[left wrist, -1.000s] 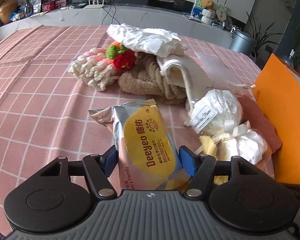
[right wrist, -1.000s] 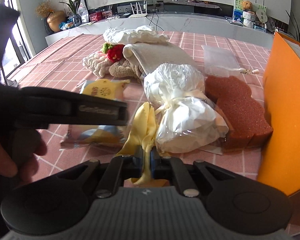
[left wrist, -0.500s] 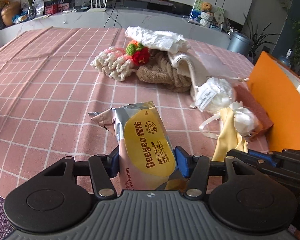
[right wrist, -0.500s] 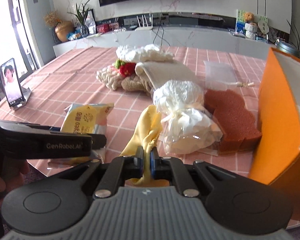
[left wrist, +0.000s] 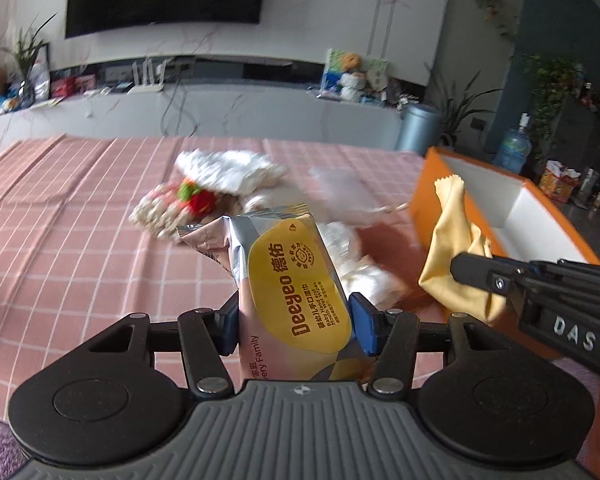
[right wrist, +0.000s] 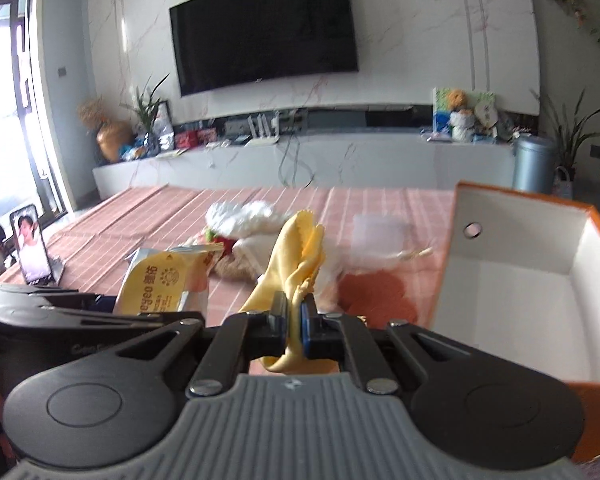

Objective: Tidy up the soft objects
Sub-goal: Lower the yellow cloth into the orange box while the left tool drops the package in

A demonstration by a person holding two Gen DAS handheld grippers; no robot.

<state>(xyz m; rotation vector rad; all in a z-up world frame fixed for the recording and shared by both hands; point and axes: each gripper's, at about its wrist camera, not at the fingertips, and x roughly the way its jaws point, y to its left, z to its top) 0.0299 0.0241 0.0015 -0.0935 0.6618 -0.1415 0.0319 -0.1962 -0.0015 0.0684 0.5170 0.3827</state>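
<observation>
Both grippers grip: left gripper (left wrist: 294,322) clamps the wet-wipes pack (left wrist: 288,280) between its fingers; right gripper (right wrist: 294,322) pinches the yellow cloth (right wrist: 296,252), orange box (right wrist: 516,280) right of its fingers.

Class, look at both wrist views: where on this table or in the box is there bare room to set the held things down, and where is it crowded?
The orange box shows a bare white floor. The pink checked cloth left of the wipes pack is bare. The pile of soft things between them is crowded.
</observation>
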